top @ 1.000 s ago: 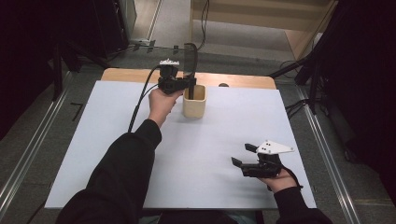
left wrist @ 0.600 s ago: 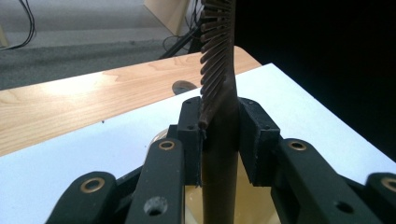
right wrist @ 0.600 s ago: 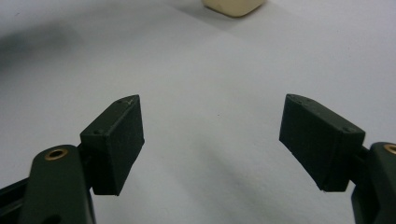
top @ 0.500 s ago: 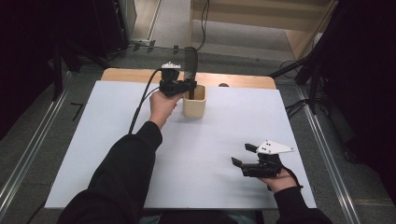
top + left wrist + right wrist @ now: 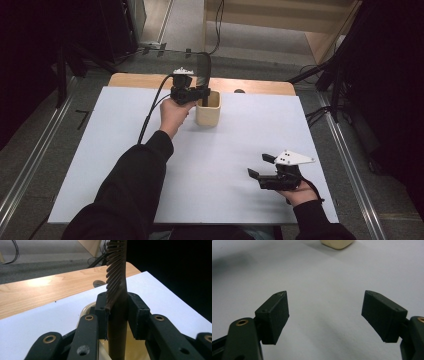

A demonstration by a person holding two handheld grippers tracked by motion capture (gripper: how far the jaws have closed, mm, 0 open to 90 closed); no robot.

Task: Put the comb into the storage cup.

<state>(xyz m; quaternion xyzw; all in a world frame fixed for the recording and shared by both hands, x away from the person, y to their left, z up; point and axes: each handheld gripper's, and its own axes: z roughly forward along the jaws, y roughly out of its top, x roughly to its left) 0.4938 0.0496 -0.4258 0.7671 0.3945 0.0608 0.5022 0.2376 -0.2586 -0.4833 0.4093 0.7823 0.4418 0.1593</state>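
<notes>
Comb (image 5: 116, 277): dark, toothed, upright, clamped in left gripper (image 5: 117, 312), lower end inside cream cup (image 5: 208, 108) at far centre of tabletop (image 5: 100, 150). Right gripper (image 5: 324, 315): jaws wide, empty, near right. Step: placing comb. Next: likely release, lift clear without tipping cup.

No readable text, labels, brands, numbers or signs
</notes>
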